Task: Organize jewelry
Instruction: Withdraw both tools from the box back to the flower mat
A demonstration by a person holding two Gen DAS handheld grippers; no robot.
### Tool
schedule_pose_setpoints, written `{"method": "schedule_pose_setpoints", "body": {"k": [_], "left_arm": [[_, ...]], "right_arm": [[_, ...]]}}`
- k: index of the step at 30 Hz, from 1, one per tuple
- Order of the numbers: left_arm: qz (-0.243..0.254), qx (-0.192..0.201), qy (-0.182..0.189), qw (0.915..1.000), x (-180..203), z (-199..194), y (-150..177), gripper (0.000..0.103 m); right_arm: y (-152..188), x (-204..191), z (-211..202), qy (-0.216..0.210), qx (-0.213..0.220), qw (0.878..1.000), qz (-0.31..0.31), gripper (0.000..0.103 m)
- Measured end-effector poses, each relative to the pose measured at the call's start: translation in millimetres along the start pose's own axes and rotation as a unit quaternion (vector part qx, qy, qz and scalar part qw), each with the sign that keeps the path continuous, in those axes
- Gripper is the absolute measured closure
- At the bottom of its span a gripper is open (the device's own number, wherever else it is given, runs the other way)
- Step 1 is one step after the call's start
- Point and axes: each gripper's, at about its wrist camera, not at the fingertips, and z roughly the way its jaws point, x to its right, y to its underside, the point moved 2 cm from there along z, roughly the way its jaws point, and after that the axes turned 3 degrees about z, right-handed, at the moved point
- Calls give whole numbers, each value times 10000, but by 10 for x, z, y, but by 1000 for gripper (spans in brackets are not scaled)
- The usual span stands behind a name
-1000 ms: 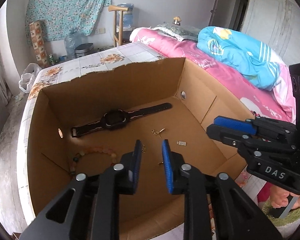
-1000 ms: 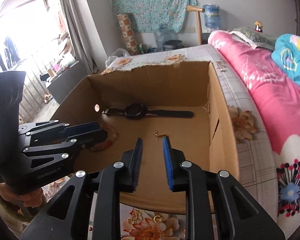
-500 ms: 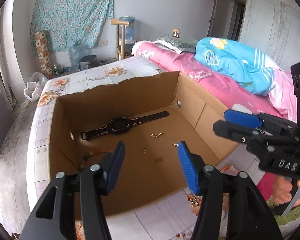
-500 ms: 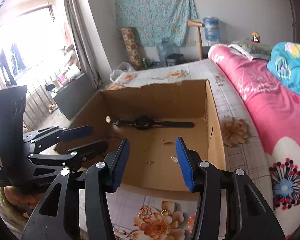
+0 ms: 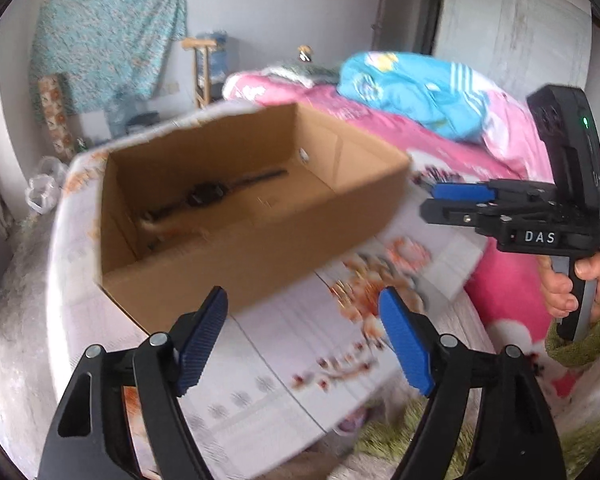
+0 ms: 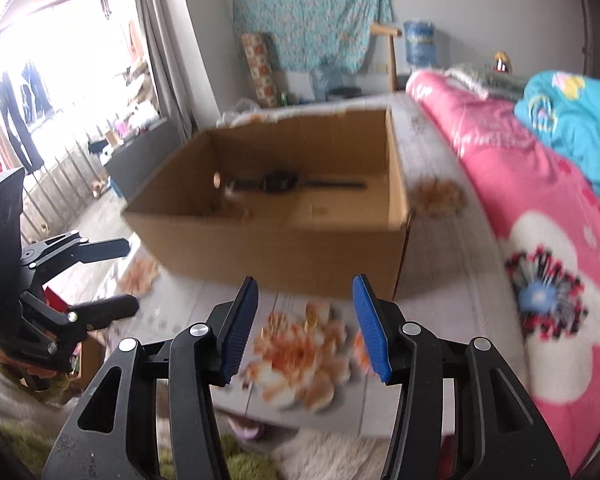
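The left gripper (image 5: 304, 336) and the right gripper (image 6: 304, 320) were both spread wide and held nothing, positioned outside the near wall of the cardboard box (image 5: 260, 256). The watch (image 5: 206, 194) lay on the box floor beside a blurred bracelet (image 5: 160, 224). The box stood on the bed (image 5: 284, 352).

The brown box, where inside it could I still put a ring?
Inside the open brown cardboard box, the floor right of the black strap watch, toward the right wall, looks mostly bare; blur may hide tiny pieces. The left corner is crowded by an orange beaded bracelet. Outside, the flowered white sheet before the box, between both open tools, is free.
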Motion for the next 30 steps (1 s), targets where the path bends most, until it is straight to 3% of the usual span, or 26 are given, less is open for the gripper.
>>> {"method": "schedule_pose_setpoints", "body": {"k": [5,13,19,30], "left_arm": [[112,-263,-41,9996,153,400,158,29],[269,-506,110,9983,234,897,141,60],[398,-542,209,9975,314,1050,77,73],[622,-657,17,9959,358,1183,57,86]], "right_arm": [[243,-28,314,103,-508,9984,222,62],[309,44,557,237,-712,9957,548,67],[307,93,647,240,-789,9944,663,68],[256,143,754,281,-804,9939,706,68]]}}
